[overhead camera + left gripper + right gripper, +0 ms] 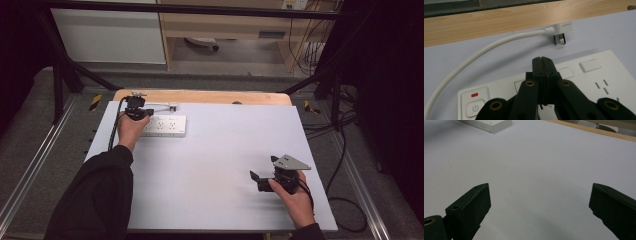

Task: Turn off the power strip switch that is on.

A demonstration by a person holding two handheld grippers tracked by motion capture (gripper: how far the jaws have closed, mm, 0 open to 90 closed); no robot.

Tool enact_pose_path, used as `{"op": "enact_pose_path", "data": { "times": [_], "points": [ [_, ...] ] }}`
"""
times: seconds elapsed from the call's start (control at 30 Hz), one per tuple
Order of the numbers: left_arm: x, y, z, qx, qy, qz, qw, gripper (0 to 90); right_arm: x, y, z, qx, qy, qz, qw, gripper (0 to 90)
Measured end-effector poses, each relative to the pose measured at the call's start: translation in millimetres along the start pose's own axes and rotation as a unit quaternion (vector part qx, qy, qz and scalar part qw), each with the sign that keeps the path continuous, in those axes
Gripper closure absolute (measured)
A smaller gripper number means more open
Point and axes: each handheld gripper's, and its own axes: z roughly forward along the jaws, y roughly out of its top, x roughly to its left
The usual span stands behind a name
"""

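A white power strip (167, 125) lies at the back left of the pale mat (220, 160). My left gripper (136, 109) hovers over the strip's left end, its jaws pressed together with nothing between them. In the left gripper view, the shut left gripper (542, 59) sits above the strip (586, 82), past its power button (475, 108). The strip's white plug (559, 31) lies beyond on the mat, pins showing, with its cable (486, 50) curving back to the left. My right gripper (263, 169) rests near the front right, open. Bare mat lies between the wide-apart jaws of the right gripper (540, 195).
A wooden table edge (210, 97) runs along the back of the mat. A black frame and floor cables (345, 135) surround the table. In the right gripper view a corner of the power strip (491, 123) lies far off at the top left.
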Motion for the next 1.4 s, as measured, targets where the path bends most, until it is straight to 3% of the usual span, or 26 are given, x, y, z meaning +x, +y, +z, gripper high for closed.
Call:
{"op": "enact_pose_path", "data": {
  "times": [0.37,0.7,1.4],
  "points": [
    [-1.7,-0.3,1.2,-0.003,-0.009,0.0,1.0,90.0,-0.1,-0.1,-0.3,0.001,-0.003,0.001,1.0,4.2],
    [1.6,-5.7,6.4,-0.001,-0.001,-0.005,1.0,90.0,-1.4,-0.4,-0.3,0.001,-0.005,0.002,1.0,4.2],
    [-2.3,-8.7,12.6,0.006,0.009,0.01,0.9999,90.0,-2.0,-0.1,1.9,0.004,-0.008,-0.001,1.0,4.4]
  ]
}}
